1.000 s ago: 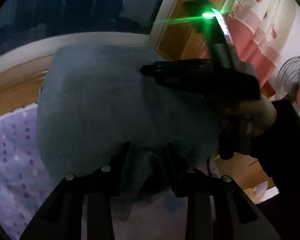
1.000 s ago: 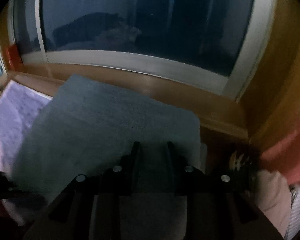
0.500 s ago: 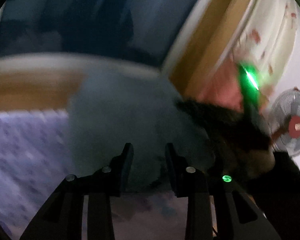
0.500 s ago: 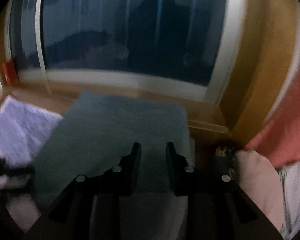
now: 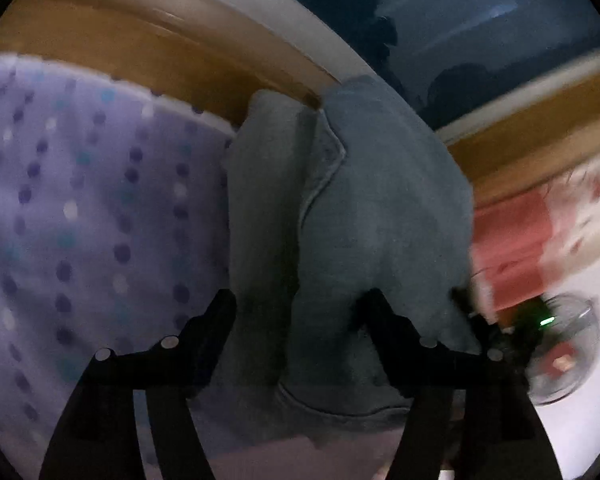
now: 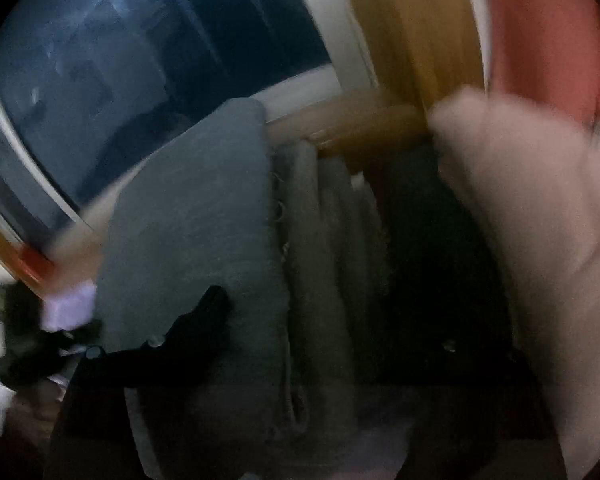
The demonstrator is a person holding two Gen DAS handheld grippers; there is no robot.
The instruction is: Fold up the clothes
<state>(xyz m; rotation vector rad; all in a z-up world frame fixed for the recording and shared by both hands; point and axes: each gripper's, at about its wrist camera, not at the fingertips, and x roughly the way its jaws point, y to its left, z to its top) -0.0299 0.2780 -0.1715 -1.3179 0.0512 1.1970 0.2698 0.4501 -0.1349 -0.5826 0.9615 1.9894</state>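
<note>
Grey-blue garment, left wrist view: the folded denim garment (image 5: 364, 240) is seen lying on the dotted lilac bedsheet (image 5: 80, 208), with its far end against the wooden ledge (image 5: 172, 64).
Left gripper, left wrist view: the left gripper (image 5: 298, 312) is held with its jaws spread and opening; the near part of the garment is seen between the fingers (image 5: 216, 320), but no pad is seen pressing on it.
Background, left wrist view: a dark window (image 5: 480, 32) is seen far right, a red-and-white curtain (image 5: 540, 232) at right, and a fan (image 5: 560, 352) at near right.
Garment, right wrist view: the garment (image 6: 204, 240) is shown in stacked layers, blurred.
Right gripper, right wrist view: the right gripper (image 6: 328, 320) is opening, jaws wide; only its left finger (image 6: 204, 316) is made out, lying over the cloth without pinching it.
Surroundings, right wrist view: a pale pillow (image 6: 540, 240) is seen at right.
</note>
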